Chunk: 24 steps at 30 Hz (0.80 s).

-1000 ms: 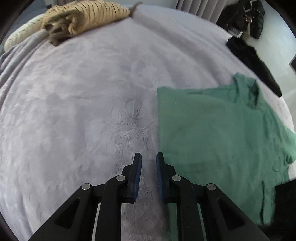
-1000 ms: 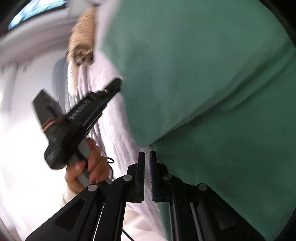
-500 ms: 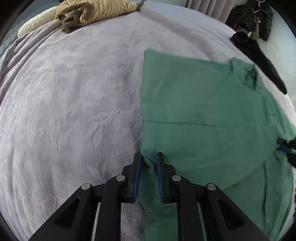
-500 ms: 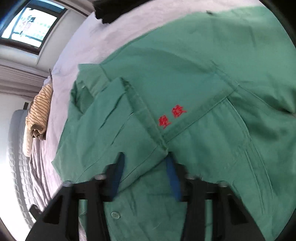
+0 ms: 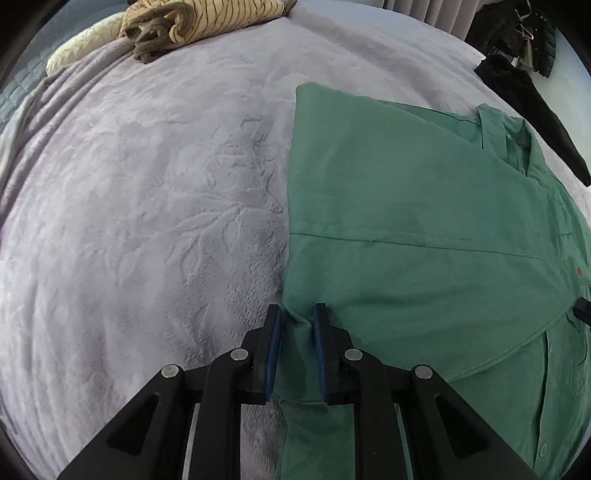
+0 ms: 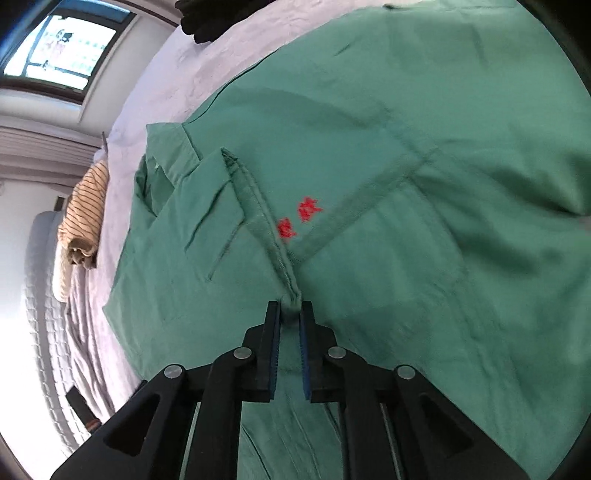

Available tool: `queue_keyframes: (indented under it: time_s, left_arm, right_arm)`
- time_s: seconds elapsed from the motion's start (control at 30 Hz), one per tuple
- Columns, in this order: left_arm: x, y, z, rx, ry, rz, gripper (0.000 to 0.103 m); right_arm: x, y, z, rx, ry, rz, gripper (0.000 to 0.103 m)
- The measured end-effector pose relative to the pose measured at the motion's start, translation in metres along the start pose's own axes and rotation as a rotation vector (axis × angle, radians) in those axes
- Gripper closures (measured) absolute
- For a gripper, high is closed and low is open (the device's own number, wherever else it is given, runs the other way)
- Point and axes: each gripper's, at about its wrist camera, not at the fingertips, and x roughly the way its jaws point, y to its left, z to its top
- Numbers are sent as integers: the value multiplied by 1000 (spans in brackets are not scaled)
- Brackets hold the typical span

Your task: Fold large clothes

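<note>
The left claw (image 5: 297, 319) had its blue-padded fingers a little apart, with the folded left edge of the green shirt (image 5: 424, 229) lying between them; whether the pads actually pinched the cloth could not be told. The right claw (image 6: 290, 314) was pinching a raised ridge of the same green shirt (image 6: 424, 258), a hemmed edge that ran up from between its fingers toward the collar. Just beside that ridge sat red embroidered characters (image 6: 301, 218) above a pocket seam. The shirt lay spread on a pale grey bedspread (image 5: 155, 206) with an embossed leaf pattern, one flap folded over across its body so that a straight seam crossed the fabric. Well apart from the shirt, at the far end of the bed, lay a crumpled striped yellow garment (image 5: 199, 22) beside a pale pillow (image 5: 79, 53). Dark clothing (image 5: 532, 96) lay at the far right edge of the bed, and a window (image 6: 62, 48) showed in the right wrist view.
</note>
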Motion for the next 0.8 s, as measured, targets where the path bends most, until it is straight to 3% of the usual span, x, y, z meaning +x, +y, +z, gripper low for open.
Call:
queue_keyframes:
  time_s: [0.13,0.27,0.3,0.33,0.4,0.5,0.63,0.8]
  left_arm:
    - [-21,-17,-5,25,4,32,84]
    - [-44,-41,-20,45,-5,50,84]
    - [-48,-46,-24,49,-3,54,79]
    - [-52,-48,-26,49,1,42,52]
    - [-61,-61,-33,40,-9,18,13]
    - [-70,-81,-44,73,-35,44,10]
    - [-67,-107,-58,101,26,34,10]
    - [-60,-142,-67,142,75,55,10]
  right_arm:
    - [-21,-6,-12,-50,34,-2,87]
    - [-37,-9,-28,-76,43,-15,49]
    - [-40,-9,-32,-89,45,-15,48]
    - [-43,-10,-36,-98,51,-15,48]
    - [-48,-14,-45,-101,70,-8,48]
    - [-50,-18,-54,-97,88,4,43]
    - [-55,-27,-61,-93,94,24,38]
    - [-63,-43,-60,-73,89,70,22]
